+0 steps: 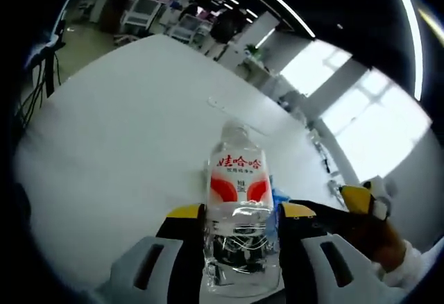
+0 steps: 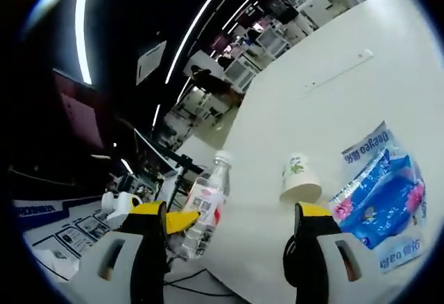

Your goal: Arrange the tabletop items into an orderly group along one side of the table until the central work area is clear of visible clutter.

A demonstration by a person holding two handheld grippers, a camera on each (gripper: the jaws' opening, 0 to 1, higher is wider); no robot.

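Clear plastic water bottle w/ red-white label point(image 1: 238, 207) clamped in left hand-held gripper point(image 1: 239, 222) over white counter point(image 1: 118, 130); right hand-held gripper point(image 2: 232, 222) released.

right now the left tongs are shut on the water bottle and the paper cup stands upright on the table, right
Not quite. The left tongs are shut on the water bottle, as the left gripper view shows, but the paper cup stands upside down on the table, wide mouth down, in the right gripper view.
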